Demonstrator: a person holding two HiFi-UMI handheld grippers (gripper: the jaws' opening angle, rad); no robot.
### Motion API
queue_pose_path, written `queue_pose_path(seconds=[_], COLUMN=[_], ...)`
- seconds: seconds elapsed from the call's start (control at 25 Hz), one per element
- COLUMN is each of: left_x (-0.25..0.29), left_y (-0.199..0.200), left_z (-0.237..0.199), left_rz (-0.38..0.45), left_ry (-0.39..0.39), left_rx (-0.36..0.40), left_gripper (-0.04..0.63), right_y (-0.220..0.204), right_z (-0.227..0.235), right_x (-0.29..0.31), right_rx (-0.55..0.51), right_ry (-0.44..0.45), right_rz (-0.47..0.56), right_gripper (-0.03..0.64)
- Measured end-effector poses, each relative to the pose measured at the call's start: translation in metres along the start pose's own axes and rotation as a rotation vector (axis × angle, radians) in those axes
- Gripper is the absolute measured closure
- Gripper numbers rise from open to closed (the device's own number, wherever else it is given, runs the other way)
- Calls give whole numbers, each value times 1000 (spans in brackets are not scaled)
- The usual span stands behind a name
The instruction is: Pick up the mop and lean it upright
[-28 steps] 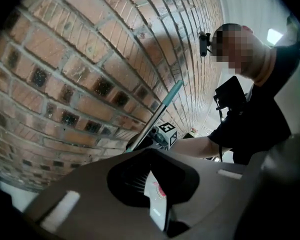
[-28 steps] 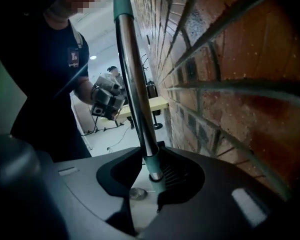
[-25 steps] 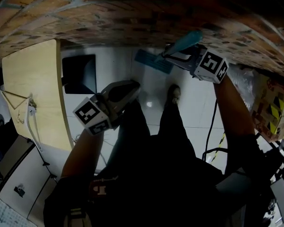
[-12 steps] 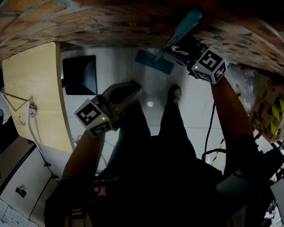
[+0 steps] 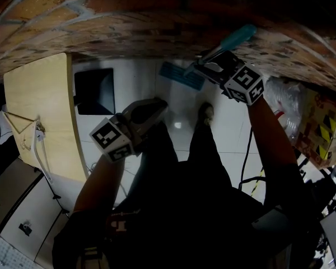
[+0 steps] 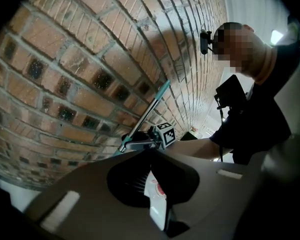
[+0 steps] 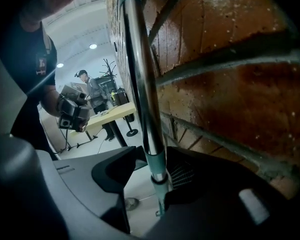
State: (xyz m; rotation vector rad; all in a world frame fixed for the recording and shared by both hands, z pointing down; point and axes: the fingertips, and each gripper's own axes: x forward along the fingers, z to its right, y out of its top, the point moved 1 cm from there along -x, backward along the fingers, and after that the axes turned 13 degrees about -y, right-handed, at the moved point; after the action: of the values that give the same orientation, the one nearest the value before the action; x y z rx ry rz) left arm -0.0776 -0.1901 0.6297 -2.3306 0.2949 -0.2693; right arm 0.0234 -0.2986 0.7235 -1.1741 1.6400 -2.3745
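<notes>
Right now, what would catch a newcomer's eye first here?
The mop with the teal grip and shiny metal shaft leans against the red brick wall at top, its flat blue head on the white floor. The right gripper has just been opening its jaws, the shaft between them; the left gripper is shut and empty at centre left.

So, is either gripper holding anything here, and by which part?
Nothing held. The right gripper has just been opening its jaws around the silver-and-teal mop handle; the left gripper is shut, empty.
</notes>
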Motion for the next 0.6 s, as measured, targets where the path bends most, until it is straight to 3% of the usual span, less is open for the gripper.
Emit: queue_pose_path(seconds=[0.6], left_x=[14], left_y=[-2], left_z=[10], left_rz=[-19], left_ry=[-21], left_rx=[2], left_gripper=[592], right_y=[-41], right_z=[40], right_x=[-39], right_rx=[108], right_ry=[-164], right_rz=[-54], right_gripper=[390])
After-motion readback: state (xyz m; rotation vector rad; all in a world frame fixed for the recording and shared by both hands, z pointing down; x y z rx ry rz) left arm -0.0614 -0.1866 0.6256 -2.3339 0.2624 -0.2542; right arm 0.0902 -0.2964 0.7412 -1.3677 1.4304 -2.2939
